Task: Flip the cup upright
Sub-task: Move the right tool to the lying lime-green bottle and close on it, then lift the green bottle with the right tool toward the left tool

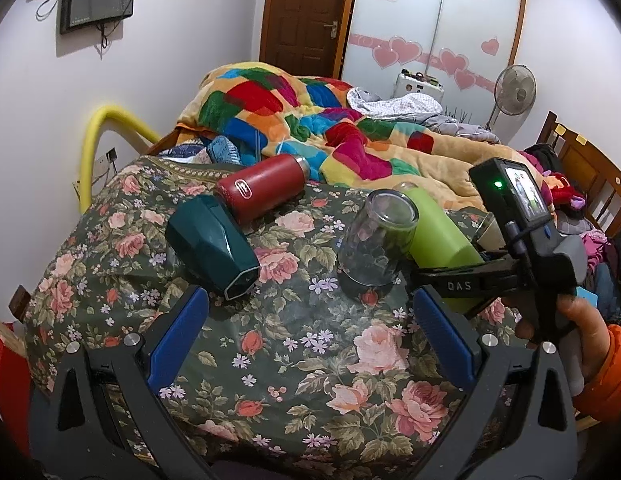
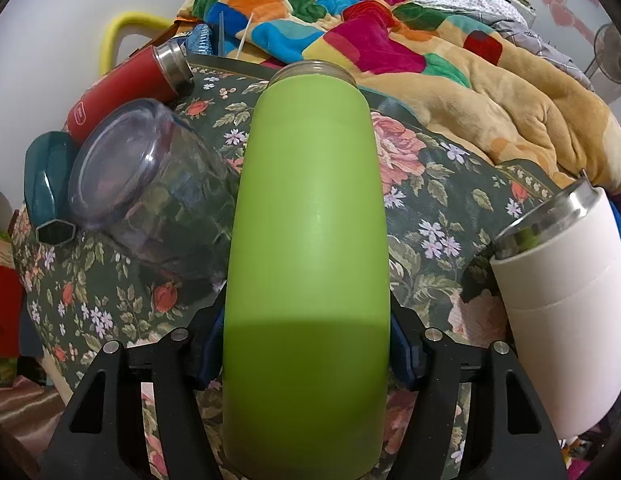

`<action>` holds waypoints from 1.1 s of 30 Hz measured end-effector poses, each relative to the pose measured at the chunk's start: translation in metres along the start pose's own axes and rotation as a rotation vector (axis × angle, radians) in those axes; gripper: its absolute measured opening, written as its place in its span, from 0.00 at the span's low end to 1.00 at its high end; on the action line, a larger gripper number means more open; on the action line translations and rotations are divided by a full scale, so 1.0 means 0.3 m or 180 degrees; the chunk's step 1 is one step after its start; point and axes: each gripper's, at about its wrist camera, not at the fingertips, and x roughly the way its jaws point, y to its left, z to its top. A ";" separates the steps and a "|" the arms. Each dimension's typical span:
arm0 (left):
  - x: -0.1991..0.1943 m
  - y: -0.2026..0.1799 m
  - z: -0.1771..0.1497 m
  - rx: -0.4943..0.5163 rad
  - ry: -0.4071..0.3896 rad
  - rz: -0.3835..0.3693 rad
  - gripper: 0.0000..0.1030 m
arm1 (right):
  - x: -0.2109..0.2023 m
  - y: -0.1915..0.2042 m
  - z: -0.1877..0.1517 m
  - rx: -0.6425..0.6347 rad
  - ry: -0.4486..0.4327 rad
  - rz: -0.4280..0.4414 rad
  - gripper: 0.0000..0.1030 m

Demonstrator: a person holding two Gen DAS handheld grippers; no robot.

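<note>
A green cup (image 2: 306, 240) lies between my right gripper's (image 2: 306, 344) fingers, its open metal mouth pointing away toward the bedding; the fingers are shut on its lower body. In the left wrist view the green cup (image 1: 442, 236) is tilted, held by the right gripper (image 1: 466, 284) at the right. A clear glass (image 1: 374, 240) stands upside down beside it, also seen in the right wrist view (image 2: 150, 188). My left gripper (image 1: 306, 328) is open and empty, in front of the glass.
A dark teal cup (image 1: 214, 244) and a red flask (image 1: 258, 188) lie on their sides on the floral cloth (image 1: 294, 360). A white tumbler (image 2: 566, 312) stands at the right. A colourful blanket (image 1: 310, 120) is heaped behind.
</note>
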 end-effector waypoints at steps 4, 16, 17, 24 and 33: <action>-0.033 -0.005 0.006 0.0011 -0.0051 0.0000 1.00 | -0.041 -0.015 -0.014 0.0039 -0.0057 0.0062 0.60; -0.159 -0.050 0.018 0.0085 -0.0266 -0.0043 1.00 | -0.194 -0.020 -0.081 -0.0033 -0.0267 0.0048 0.60; -0.175 -0.058 0.018 0.0100 -0.0291 -0.0048 1.00 | -0.210 -0.021 -0.092 -0.0027 -0.0295 0.0058 0.60; -0.244 -0.088 0.009 0.0177 -0.0384 -0.0051 1.00 | -0.338 -0.006 -0.161 -0.0078 -0.0560 0.0053 0.60; -0.291 -0.077 0.004 0.0135 -0.0427 -0.0010 1.00 | -0.453 0.063 -0.247 -0.0278 -0.0857 0.0214 0.60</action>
